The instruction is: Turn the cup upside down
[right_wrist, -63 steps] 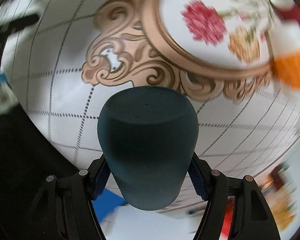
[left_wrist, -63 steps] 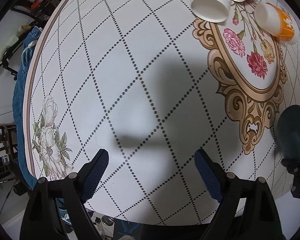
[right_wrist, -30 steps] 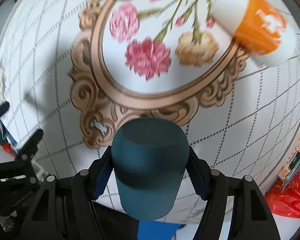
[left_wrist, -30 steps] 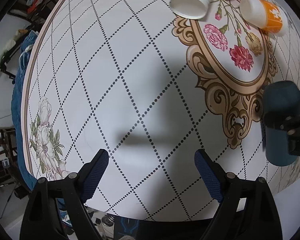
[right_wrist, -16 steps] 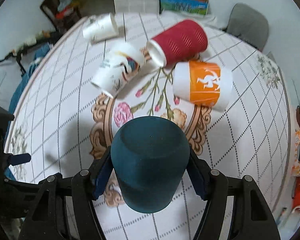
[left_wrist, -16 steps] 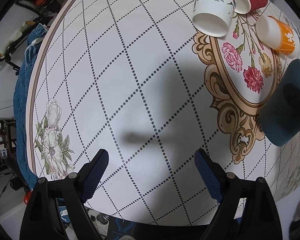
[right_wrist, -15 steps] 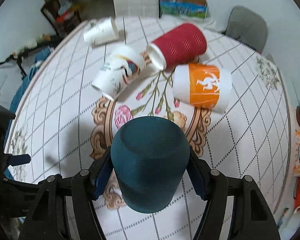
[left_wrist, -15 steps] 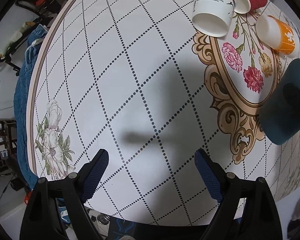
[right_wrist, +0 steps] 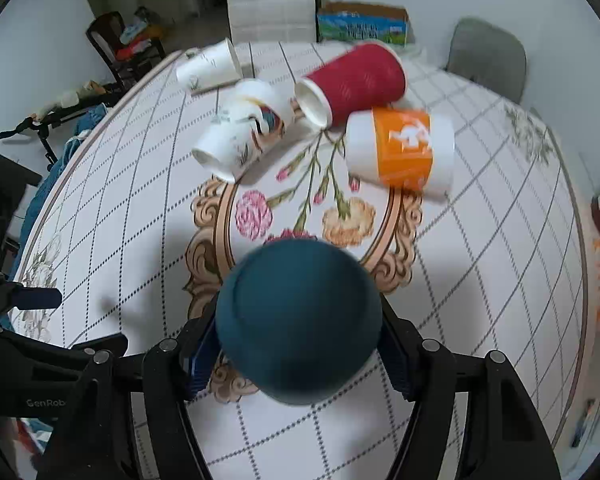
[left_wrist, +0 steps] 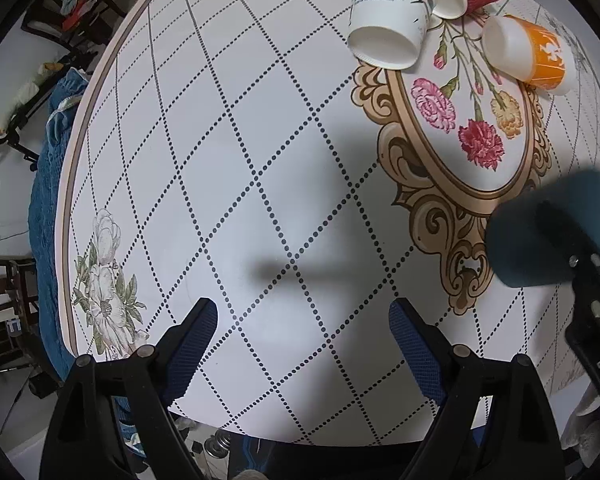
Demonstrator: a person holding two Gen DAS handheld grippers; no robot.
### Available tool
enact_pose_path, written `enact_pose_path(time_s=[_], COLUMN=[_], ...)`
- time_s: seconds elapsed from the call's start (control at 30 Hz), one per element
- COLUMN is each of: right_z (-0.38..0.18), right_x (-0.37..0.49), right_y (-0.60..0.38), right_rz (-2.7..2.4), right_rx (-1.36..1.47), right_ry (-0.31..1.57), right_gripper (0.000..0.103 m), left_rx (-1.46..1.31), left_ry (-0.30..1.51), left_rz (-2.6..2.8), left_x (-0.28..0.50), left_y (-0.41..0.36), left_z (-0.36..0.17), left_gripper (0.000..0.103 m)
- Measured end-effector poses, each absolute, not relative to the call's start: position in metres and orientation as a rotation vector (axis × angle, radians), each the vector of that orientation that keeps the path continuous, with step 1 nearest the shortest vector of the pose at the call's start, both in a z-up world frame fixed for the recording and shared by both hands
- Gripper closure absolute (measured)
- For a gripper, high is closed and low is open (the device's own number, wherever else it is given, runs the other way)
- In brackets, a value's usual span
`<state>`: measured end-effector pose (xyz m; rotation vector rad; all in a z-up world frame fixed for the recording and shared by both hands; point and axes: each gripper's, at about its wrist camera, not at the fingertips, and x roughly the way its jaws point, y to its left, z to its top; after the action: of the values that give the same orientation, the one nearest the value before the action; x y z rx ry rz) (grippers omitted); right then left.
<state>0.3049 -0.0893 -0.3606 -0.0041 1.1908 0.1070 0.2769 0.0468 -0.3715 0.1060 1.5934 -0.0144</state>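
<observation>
Left gripper [left_wrist: 302,332] stood spread, gripping nothing, over the table [left_wrist: 236,152]. Four paper cups lay on their sides: two white [right_wrist: 210,65] [right_wrist: 242,130], one red [right_wrist: 352,80], one orange [right_wrist: 400,148]. Right gripper [right_wrist: 298,344] clamped one teal cup [right_wrist: 298,316], base facing forward, above the near floral border.

Left gripper [left_wrist: 302,326] agape, right gripper [right_wrist: 298,344] clamped

Dark teal cup [right_wrist: 298,320], slightly blurred, closed base forward, above table's floral medallion, seemingly tilted.
</observation>
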Motion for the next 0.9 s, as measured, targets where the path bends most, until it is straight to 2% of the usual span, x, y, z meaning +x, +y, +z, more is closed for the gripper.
enact_pose_path(time_s=[0.03,0.1,0.2,0.37,0.57,0.63,0.9], right_z=[-0.360,-0.356,-0.344,-0.314,-0.270,-0.258,-0.223], right_x=[0.304,0.302,0.297,0.280,0.243,0.231,0.189], right_y=[-0.089,-0.091,-0.104,-0.124,-0.135,-0.137,-0.139], right_rz=[0.104,0.096,0.052,-0.047,-0.183,-0.212,-0.242], right_rx=[-0.004,0.010,0.061,0.087,0.058,0.051,0.035], right_ry=[1.197,1.203,1.220,1.231,1.192,1.176,1.119], right_gripper=[0.030,0.021,0.020,0.009,0.004,0.003,0.003], left_rx=[0.107,0.114,0.113,0.119,0.107,0.100,0.090], left_ry=[1.587,1.570,1.546,1.476,1.380,1.349,1.238], left_rz=[-0.018,-0.024,-0.038,-0.065,-0.086,-0.091,-0.074], left_x=[0.275,0.275,0.273,0.264,0.252,0.246,0.222], left_y=[0.047,0.043,0.044,0.041,0.056,0.055,0.053], left_z=[-0.368,-0.360,-0.345,-0.312,-0.272,-0.259,-0.218], left_gripper=[0.015,0.015,0.015,0.015,0.015,0.003,0.003])
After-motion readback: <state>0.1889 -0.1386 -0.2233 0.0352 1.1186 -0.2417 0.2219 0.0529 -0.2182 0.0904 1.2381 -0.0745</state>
